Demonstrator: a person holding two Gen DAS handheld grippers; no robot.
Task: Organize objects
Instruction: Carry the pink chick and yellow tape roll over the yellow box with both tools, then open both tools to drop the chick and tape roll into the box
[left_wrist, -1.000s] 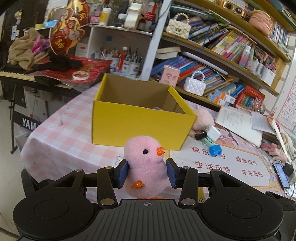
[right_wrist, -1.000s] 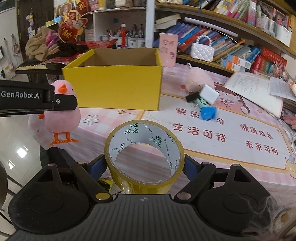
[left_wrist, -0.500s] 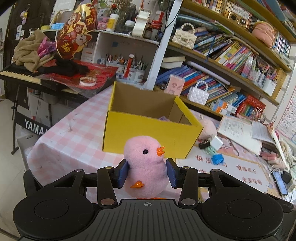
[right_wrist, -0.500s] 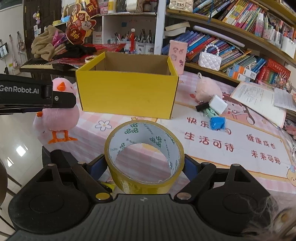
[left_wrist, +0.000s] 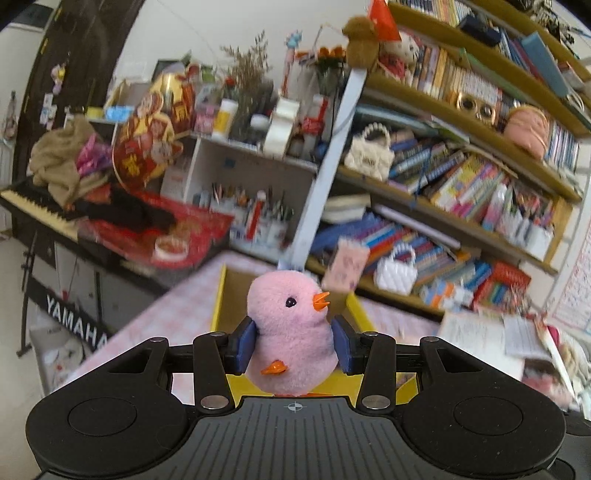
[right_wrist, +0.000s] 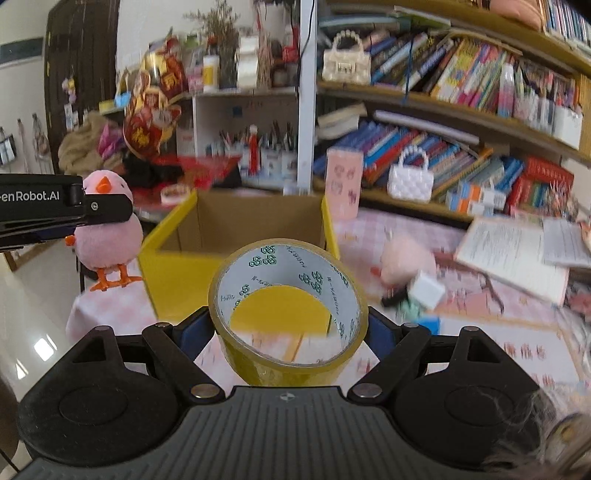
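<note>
My left gripper is shut on a pink plush chick and holds it in the air just in front of an open yellow cardboard box. The right wrist view shows the chick left of the box, above the table's corner. My right gripper is shut on a roll of yellow tape, held above the table in front of the box's near wall.
A pink checked table carries a pink plush ball, a white block, a blue piece and papers. Crowded bookshelves stand behind. A keyboard stands at the left.
Both grippers rose and moved toward the box with their loads. The box now sits lower and closer in both views. The background is blurred by motion.
</note>
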